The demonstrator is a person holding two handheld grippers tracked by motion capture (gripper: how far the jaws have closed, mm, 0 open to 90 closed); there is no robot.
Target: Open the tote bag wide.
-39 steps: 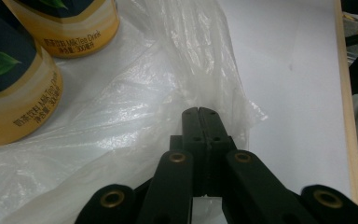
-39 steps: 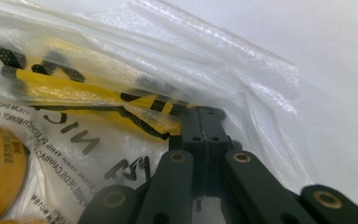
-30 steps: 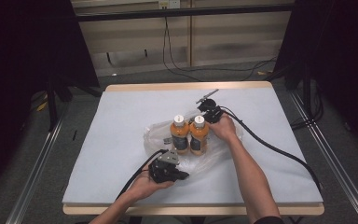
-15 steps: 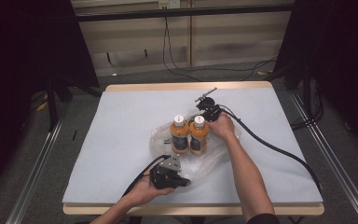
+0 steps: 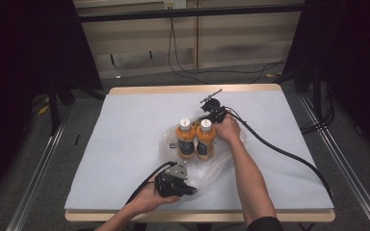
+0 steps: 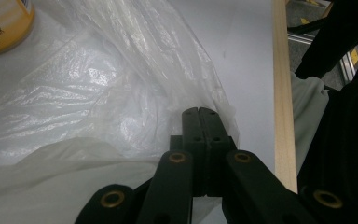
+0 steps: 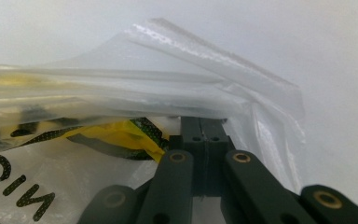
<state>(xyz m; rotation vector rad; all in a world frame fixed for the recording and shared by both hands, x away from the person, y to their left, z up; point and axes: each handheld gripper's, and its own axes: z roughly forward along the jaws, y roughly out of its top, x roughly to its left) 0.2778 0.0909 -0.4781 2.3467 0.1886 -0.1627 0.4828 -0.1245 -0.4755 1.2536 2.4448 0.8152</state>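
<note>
Two orange drink bottles with white caps, one [image 5: 185, 139] beside the other [image 5: 205, 139], stand upright on a clear plastic bag [image 5: 212, 168] on the white table. My left gripper [image 5: 191, 190] lies at the bag's near edge, its jaws pressed together [image 6: 199, 114] on the crumpled film [image 6: 98, 93]. One bottle's base [image 6: 0, 23] shows at the upper left of the left gripper view. My right gripper [image 5: 216, 120] sits just right of the bottles, with its jaws shut [image 7: 203, 123] on the bag's rim [image 7: 191, 93]. A yellow and white printed label [image 7: 116, 133] shows through the plastic.
The table's white cover [image 5: 125, 144] has a wooden border [image 6: 284, 116] close to my left gripper. A thick black cable [image 5: 279, 151] trails from the right gripper over the table's right side. Metal rails [image 5: 33, 178] run along the floor on both sides.
</note>
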